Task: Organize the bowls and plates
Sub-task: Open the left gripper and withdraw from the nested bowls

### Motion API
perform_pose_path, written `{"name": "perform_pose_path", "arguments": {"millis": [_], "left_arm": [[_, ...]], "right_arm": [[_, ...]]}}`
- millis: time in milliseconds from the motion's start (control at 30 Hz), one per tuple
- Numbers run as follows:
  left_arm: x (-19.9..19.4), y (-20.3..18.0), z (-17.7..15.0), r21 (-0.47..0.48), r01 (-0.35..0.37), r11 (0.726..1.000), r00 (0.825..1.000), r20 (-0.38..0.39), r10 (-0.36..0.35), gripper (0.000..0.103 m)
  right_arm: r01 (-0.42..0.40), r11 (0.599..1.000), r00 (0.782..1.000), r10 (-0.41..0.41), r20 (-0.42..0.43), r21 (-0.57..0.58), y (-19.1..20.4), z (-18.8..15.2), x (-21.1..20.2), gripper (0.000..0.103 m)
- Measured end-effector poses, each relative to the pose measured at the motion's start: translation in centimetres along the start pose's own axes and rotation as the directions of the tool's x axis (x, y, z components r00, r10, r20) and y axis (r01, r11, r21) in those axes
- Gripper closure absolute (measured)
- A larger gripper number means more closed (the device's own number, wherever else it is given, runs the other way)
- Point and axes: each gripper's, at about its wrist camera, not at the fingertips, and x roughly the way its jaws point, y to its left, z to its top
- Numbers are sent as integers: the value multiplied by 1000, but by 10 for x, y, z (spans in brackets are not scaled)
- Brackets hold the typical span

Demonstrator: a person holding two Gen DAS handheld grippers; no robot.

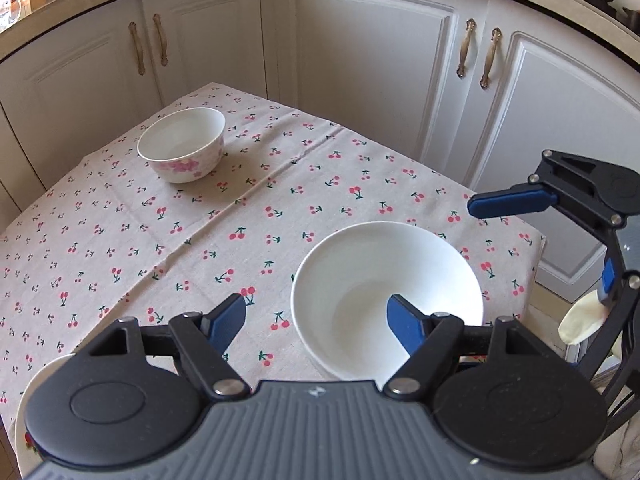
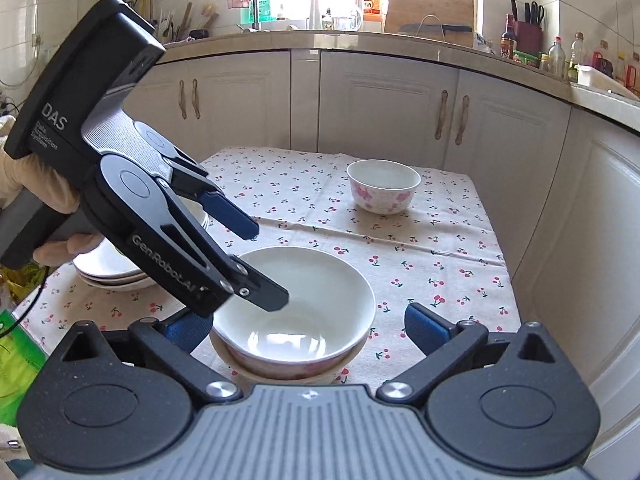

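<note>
A plain white bowl [image 2: 296, 292] sits nested in a lower bowl with a reddish pattern [image 2: 288, 374] on the cherry-print tablecloth [image 2: 420, 248]. My left gripper [image 1: 316, 314] is open and straddles the white bowl's [image 1: 386, 280] rim, one fingertip inside the bowl and the other outside, with neither pad touching it. My right gripper [image 2: 306, 328] is open wide with a finger on either side of the nested bowls, clear of both. In the right wrist view my left gripper [image 2: 260, 258] comes in from the left. A small bowl with pink flowers [image 1: 182, 144] [image 2: 384, 186] stands apart at the far side.
A stack of white plates [image 2: 112, 270] sits on the table's left part, behind the left gripper. White cabinet doors [image 1: 360, 60] stand close beyond the table's far edge. A green bag [image 2: 16, 360] lies off the left edge. A gloved hand [image 2: 24, 184] holds the left gripper.
</note>
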Motion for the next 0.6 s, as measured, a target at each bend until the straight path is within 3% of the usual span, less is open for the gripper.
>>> {"name": "perform_pose_path", "arguments": {"millis": [100, 267, 600], "left_arm": [[-1, 2, -3, 0, -6, 1000, 1000, -1, 6, 25], [-3, 6, -5, -7, -7, 1000, 1000, -1, 7, 25], [-2, 30, 13, -22, -21, 1000, 1000, 19, 22, 22]], "right_arm": [[35, 999, 999, -35, -17, -10, 3, -2, 4, 0], [18, 1000, 999, -18, -41, -7, 3, -4, 9, 0], [17, 999, 1000, -18, -16, -40, -8, 15, 12, 0]]}}
